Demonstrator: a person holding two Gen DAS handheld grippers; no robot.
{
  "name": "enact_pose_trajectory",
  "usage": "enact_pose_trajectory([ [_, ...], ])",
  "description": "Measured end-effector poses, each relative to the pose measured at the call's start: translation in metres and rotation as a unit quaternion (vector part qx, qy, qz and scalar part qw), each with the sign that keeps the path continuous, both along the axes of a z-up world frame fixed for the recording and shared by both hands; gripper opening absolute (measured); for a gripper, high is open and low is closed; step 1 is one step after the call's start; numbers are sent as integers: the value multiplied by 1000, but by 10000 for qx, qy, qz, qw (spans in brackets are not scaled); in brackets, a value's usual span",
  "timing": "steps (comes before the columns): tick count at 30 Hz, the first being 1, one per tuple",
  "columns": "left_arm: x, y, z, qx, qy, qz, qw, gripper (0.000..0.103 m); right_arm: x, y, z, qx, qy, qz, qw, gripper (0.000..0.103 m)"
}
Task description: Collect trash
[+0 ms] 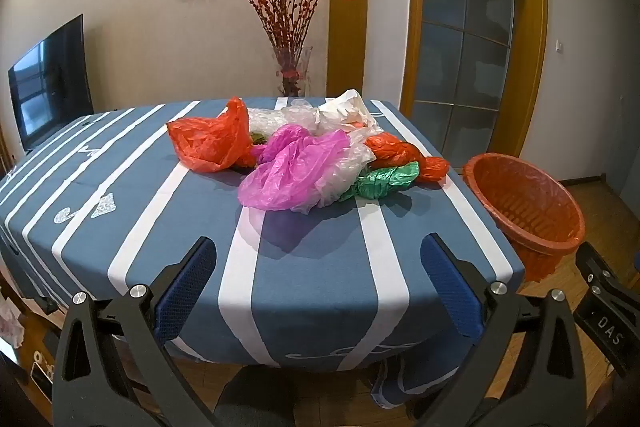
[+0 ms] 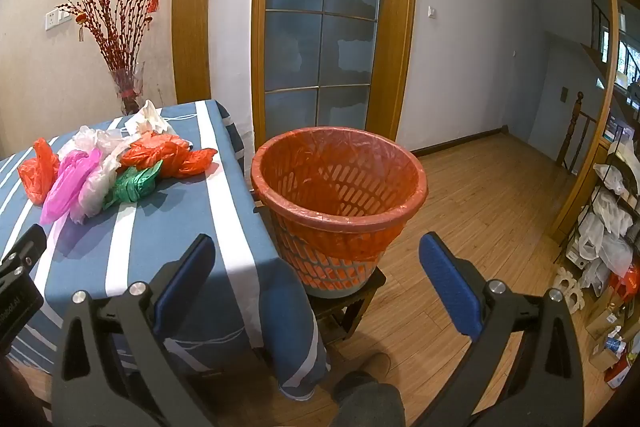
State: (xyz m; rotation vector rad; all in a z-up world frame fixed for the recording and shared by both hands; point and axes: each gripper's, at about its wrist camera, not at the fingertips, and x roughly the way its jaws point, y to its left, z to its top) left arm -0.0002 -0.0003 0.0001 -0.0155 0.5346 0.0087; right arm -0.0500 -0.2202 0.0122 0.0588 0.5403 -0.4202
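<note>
One table (image 1: pixel 304 267) with a blue and white striped cloth holds one pile of crumpled plastic bags. In the pile you can count one big orange bag (image 1: pixel 212 141), one pink bag (image 1: pixel 288 171), one green bag (image 1: pixel 384 181) and one more orange bag (image 1: pixel 404 155) twisted up behind the green one. There are also some clear and white bags (image 1: pixel 344 115) at the back of the pile, too tangled to count.

One orange waste basket (image 2: pixel 340 195) with an orange liner stands just beside the table's right edge, on a small dark stool (image 2: pixel 352 303). It looks empty inside.

There are two grippers. The left gripper (image 1: pixel 320 259) is over the near end of the table with its jaws spread wide and nothing between them. The right gripper (image 2: pixel 316 259) is near the basket, jaws spread wide too, holding nothing.

Only the left view shows one TV (image 1: pixel 48 83). Only the right view shows the stool, the wooden floor (image 2: pixel 480 195) and one rack (image 2: pixel 612 227) full of stuff.
</note>
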Motion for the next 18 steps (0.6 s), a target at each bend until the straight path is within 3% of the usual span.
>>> enact_pose_trajectory([
  [18, 0, 0, 0, -26, 2, -4, 10000, 101, -1, 0, 0, 4, -8, 0, 10000, 99],
])
